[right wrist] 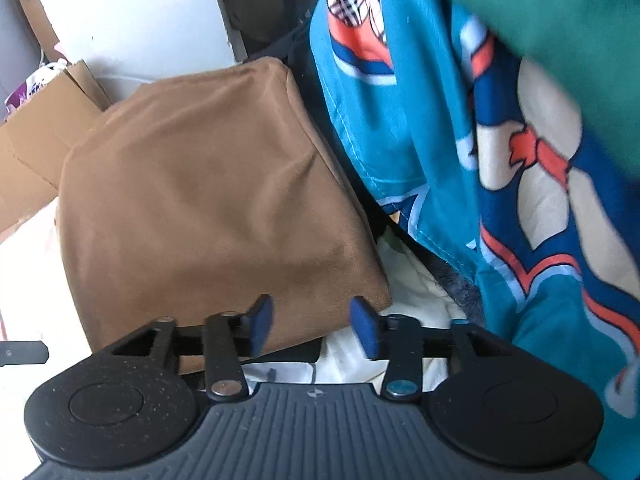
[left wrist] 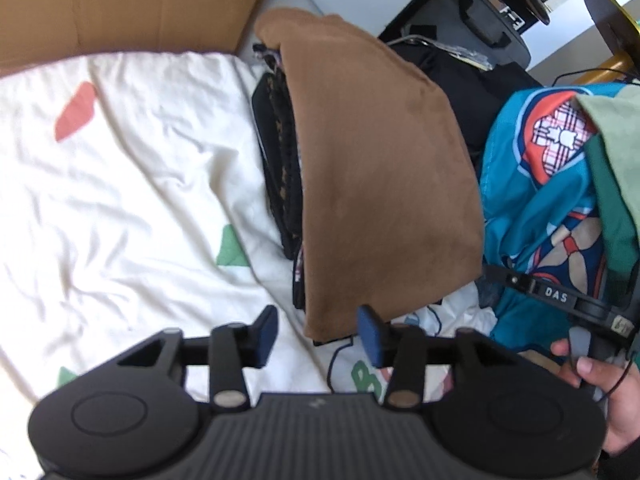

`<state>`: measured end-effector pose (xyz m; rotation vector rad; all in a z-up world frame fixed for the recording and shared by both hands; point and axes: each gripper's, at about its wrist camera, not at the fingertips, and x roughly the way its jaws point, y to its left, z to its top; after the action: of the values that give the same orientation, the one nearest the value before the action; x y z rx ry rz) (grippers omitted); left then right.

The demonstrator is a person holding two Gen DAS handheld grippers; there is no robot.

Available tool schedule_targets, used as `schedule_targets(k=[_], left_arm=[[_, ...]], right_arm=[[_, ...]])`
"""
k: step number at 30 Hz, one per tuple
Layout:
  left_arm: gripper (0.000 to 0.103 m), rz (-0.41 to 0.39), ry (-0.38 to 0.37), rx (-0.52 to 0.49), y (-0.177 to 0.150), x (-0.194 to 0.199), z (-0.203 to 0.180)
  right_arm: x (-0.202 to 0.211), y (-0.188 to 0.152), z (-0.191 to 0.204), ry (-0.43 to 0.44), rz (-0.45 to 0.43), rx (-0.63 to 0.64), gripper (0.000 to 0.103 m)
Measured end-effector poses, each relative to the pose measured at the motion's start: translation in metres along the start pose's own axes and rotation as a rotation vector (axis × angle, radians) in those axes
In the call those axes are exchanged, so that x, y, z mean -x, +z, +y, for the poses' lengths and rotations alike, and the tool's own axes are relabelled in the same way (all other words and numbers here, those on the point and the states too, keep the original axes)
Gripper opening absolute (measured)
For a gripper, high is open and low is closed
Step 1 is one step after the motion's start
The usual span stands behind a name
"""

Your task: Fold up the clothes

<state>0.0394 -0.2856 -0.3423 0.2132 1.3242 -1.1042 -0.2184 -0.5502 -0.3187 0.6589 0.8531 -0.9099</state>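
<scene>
A folded brown garment point(left wrist: 376, 184) lies on top of a stack of dark folded clothes point(left wrist: 280, 168) on the white bedsheet point(left wrist: 120, 200). My left gripper point(left wrist: 318, 338) hovers above the stack's near corner, open, with nothing between its blue pads point(left wrist: 370, 340). In the right wrist view the same brown garment point(right wrist: 208, 200) fills the middle, and my right gripper point(right wrist: 312, 330) stands open just over its near edge, holding nothing. The other gripper's body point(left wrist: 560, 300) and the hand point(left wrist: 600, 384) holding it show at the right of the left wrist view.
A teal patterned cloth point(right wrist: 460, 160) with a green garment point(right wrist: 540, 4) over it hangs at the right. A cardboard box point(left wrist: 132, 4) stands behind the sheet. Dark bags and cases point(left wrist: 480, 28) sit beyond the stack.
</scene>
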Motion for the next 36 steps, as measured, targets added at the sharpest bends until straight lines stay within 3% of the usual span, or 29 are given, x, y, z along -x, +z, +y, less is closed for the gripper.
schedule_targets(k=[3, 8, 25, 36], left_arm=[[0.060, 0.002, 0.068, 0.027, 0.006, 0.015, -0.002], [0.085, -0.031, 0.118, 0.057, 0.016, 0.052, -0.009], [0.100, -0.103, 0.239, -0.046, 0.028, 0.190, -0.059], [0.102, -0.166, 0.320, 0.008, 0.021, 0.273, -0.047]], right_arm=[[0.015, 0.005, 0.008, -0.006, 0.005, -0.010, 0.063], [0.039, 0.012, 0.025, 0.019, 0.020, -0.026, 0.076], [0.159, 0.054, 0.065, 0.083, -0.014, -0.009, 0.092], [0.219, 0.071, 0.088, 0.123, -0.021, -0.017, 0.096]])
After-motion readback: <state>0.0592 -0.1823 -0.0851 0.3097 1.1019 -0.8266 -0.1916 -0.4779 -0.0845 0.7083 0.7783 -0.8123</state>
